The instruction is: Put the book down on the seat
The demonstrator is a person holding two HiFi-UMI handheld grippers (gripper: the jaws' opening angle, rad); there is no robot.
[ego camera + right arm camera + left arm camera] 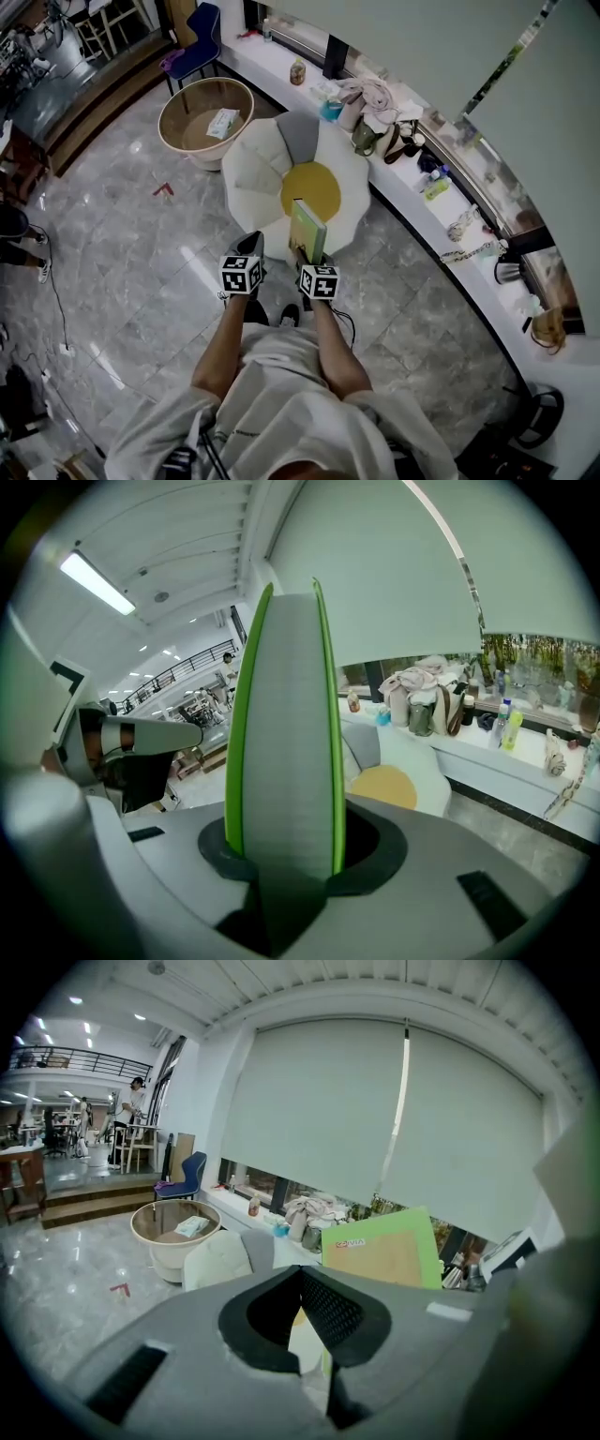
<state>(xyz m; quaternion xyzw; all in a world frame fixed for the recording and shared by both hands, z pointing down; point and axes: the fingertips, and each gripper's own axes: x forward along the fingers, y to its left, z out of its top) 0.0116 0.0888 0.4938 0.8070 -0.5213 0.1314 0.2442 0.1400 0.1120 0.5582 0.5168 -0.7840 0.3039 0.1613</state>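
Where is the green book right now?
Head view, centre: the green book stands upright in the right gripper, just over the near edge of the flower-shaped seat.

My head view looks steeply down over the person, flower-shaped seat mid-frame. Left gripper view faces fwd along its jaws, green book near at right. Right gripper view sits v. close on that book's page edge. All 3 share the seat.

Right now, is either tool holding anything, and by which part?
The right tool clamps the green-covered book by its lower end, one jaw on each cover, book upright. The left tool holds nothing.
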